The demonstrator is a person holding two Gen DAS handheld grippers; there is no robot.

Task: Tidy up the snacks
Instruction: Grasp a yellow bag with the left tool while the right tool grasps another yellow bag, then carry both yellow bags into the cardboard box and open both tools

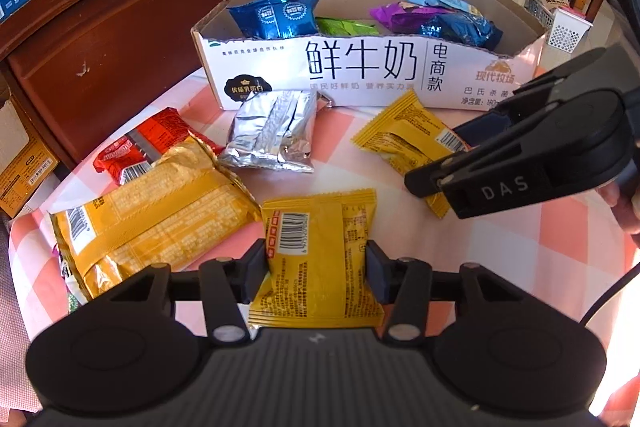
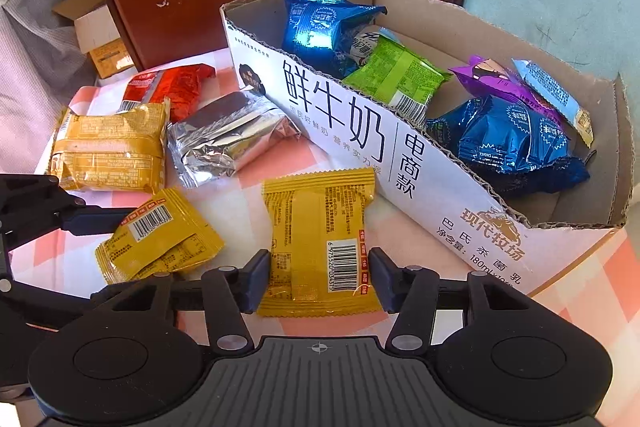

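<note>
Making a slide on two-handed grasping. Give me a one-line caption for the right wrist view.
Right gripper fingers clamp a yellow snack packet on the checked tablecloth, beside the cardboard box.

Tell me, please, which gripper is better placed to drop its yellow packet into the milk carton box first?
Right, probably. The right gripper grips a yellow packet lying right beside the box; the left gripper grips its own packet further from it, behind other snacks.
</note>
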